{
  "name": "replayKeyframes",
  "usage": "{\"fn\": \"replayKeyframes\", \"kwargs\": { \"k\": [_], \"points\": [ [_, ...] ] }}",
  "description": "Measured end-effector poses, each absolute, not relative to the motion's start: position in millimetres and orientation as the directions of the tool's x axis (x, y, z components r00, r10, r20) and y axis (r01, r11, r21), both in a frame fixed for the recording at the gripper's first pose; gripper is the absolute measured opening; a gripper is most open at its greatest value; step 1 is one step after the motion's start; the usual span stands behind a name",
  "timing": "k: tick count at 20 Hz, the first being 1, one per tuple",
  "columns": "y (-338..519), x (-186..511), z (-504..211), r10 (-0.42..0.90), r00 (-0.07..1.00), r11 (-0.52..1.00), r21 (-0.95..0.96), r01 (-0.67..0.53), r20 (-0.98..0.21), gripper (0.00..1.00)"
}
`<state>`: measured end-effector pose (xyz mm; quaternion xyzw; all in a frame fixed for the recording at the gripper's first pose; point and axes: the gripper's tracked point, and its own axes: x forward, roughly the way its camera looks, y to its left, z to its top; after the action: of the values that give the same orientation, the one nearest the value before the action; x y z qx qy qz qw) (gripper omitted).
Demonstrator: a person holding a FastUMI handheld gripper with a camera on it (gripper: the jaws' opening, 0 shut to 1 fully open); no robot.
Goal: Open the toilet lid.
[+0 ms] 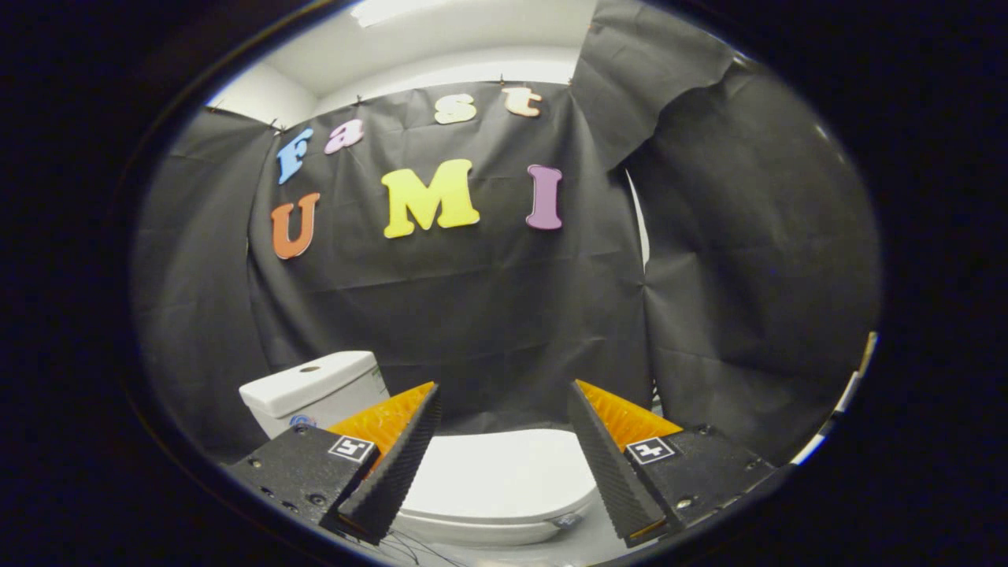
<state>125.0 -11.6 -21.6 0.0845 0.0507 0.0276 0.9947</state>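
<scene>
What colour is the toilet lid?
White, seen best in the gripper view: the closed toilet lid lies between the open gripper fingers.

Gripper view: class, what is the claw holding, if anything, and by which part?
Nothing. The claw is open, its fingers spread apart above the closed toilet lid, touching nothing.

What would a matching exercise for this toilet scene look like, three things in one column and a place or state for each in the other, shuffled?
Things:
1. toilet lid
2. toilet tank
3. gripper

Places or states:
A. open, fingers spread wide, touching nothing
B. closed flat, lying below and between the fingers
C. standing against the black cloth wall, beyond the finger on that side

Pairs: 1-B, 2-C, 3-A
</scene>
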Motion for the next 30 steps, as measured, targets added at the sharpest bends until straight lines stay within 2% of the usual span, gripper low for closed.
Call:
{"fn": "replayKeyframes", "kwargs": {
  "k": [4, 8, 12, 20, 24, 27, 30],
  "points": [
    [-53, 163, -68, 0.052, 0.981, 0.972, 0.233, -0.008, -0.184, 1.00],
    [-90, 183, -140, 0.066, 0.940, 0.931, 0.360, 0.063, -0.334, 1.00],
    [-104, 192, -200, 0.117, 0.888, 0.890, 0.444, 0.105, -0.444, 1.00],
    [-98, 178, -285, 0.256, 0.781, 0.796, 0.582, 0.164, -0.570, 0.98],
    [-94, 171, -322, 0.303, 0.724, 0.755, 0.619, 0.214, -0.620, 0.92],
    [-88, 167, -343, 0.338, 0.688, 0.728, 0.642, 0.242, -0.642, 0.82],
    [-82, 167, -353, 0.381, 0.661, 0.698, 0.670, 0.253, -0.646, 0.80]
  ]
}}
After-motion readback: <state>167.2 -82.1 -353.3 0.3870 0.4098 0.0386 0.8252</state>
